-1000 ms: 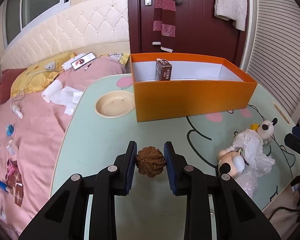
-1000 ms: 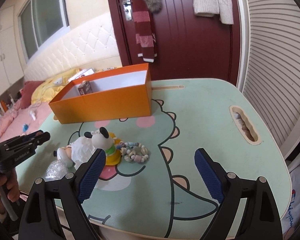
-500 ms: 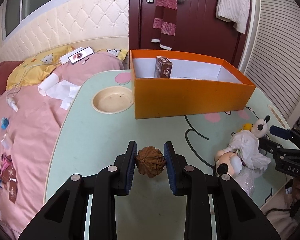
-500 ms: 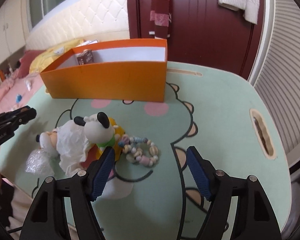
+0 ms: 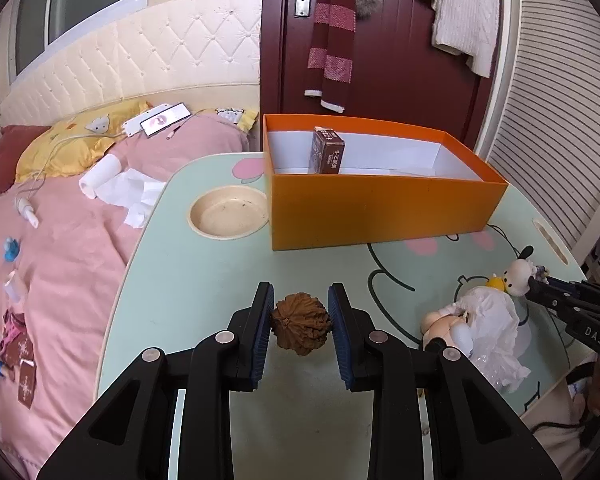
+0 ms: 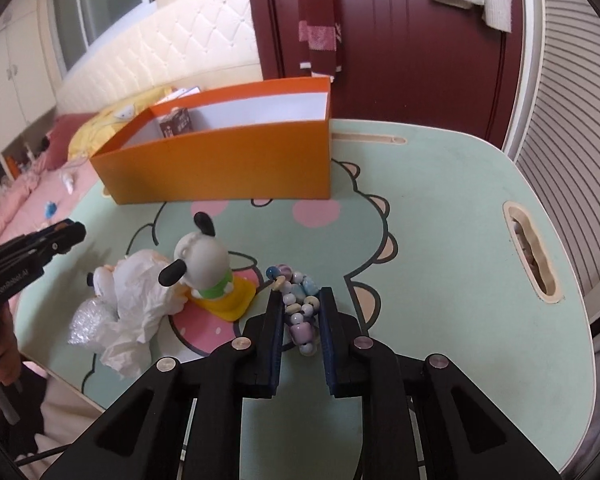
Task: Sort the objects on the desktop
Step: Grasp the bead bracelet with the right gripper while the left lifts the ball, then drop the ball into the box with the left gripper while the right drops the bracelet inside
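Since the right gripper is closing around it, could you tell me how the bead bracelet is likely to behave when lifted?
The bracelet is loose strung beads, so it will probably hang limp from the right gripper. Its round, glossy beads may slip between the pads. It looks light.

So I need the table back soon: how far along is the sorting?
Early. Only the small brown carton is in the orange box. The left gripper holds a walnut short of the box; the right gripper has closed around the bead bracelet on the table. The dog figurine, tissue and other bits remain.
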{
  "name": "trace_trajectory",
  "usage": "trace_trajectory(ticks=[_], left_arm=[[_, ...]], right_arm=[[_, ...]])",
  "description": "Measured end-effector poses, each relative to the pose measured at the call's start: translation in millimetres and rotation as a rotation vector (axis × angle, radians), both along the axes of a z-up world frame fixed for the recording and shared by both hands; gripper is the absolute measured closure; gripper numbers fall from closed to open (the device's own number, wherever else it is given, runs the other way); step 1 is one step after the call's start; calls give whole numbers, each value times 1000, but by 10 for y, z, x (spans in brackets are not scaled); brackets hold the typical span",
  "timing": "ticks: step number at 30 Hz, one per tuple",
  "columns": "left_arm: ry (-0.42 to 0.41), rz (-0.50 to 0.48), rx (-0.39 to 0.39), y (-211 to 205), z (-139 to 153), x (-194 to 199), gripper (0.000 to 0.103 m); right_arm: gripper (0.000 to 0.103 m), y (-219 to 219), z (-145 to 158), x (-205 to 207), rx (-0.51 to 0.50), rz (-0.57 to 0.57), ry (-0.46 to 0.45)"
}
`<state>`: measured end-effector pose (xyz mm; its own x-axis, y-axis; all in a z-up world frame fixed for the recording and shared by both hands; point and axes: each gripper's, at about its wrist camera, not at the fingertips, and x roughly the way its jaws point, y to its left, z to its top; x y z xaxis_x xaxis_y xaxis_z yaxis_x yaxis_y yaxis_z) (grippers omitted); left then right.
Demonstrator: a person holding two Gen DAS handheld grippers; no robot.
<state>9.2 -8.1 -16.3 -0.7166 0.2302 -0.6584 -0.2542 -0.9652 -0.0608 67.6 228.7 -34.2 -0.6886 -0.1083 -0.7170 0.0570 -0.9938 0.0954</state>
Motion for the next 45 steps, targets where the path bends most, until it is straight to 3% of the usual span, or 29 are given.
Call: trace_trajectory(ticks=[10, 15, 19, 28, 31, 33, 35, 36, 38, 41, 45], left_arm=[[100, 2, 8, 55, 262, -92, 73], [181, -6, 40, 93, 513, -245, 73], [208, -34, 46, 170, 601, -413, 73], [126, -54, 66, 284, 405, -867, 73], [52, -60, 100, 283, 338, -1015, 73], [-21, -80, 107, 317, 287, -1110, 72], [-69, -90, 98, 359, 256, -1160, 58], [-68, -89, 87, 378, 258, -1151, 53], [-17, -84, 58, 410, 296, -1064, 33], [34, -75, 52, 406, 386, -962, 29], [68, -63, 79, 358, 497, -838, 29]], right_arm=[[87, -62, 435, -1, -11, 57, 144], [87, -94, 678, -210, 8, 83, 262], [87, -125, 708, -479, 6, 94, 298], [87, -210, 615, -1038, -20, 74, 262], [85, -262, 523, -1180, -15, 72, 194], [75, -282, 454, -1260, -9, 65, 146], [60, -275, 417, -1267, 5, 56, 126], [58, -264, 429, -1229, 9, 48, 139], [52, -224, 504, -1116, 11, 36, 185], [39, -154, 642, -913, 4, 31, 250], [31, -106, 729, -689, -11, 54, 283]])
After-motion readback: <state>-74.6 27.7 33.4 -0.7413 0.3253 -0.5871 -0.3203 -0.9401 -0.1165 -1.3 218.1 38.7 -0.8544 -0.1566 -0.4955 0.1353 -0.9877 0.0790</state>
